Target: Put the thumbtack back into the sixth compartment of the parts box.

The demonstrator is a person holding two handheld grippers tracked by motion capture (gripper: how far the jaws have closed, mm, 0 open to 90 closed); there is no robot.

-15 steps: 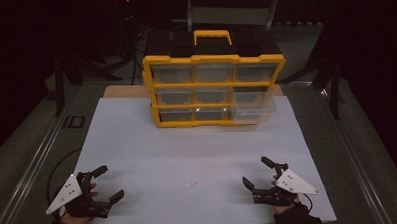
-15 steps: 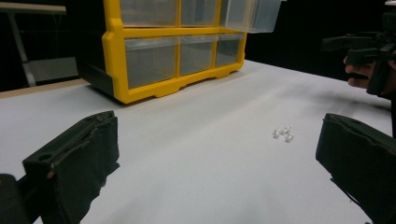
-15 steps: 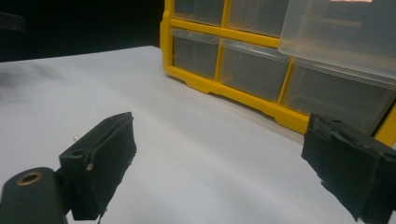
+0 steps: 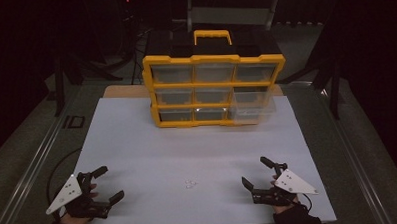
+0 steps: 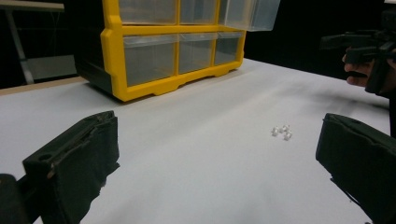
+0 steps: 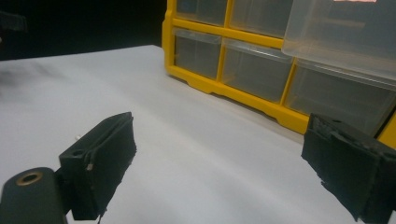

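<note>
Here, a small cluster of clear beads is seen near the table's front edge, between the left gripper and right gripper, both held apart and empty. The beads are judged light, hard and slippery; each is best pinched singly across its middle. Farther off, a yellow drawer cabinet is placed, one right drawer pulled out.

Small cluster of clear beads, loose on the white surface, near edge, midway between left and right, well apart from the far yellow drawer organizer
</note>
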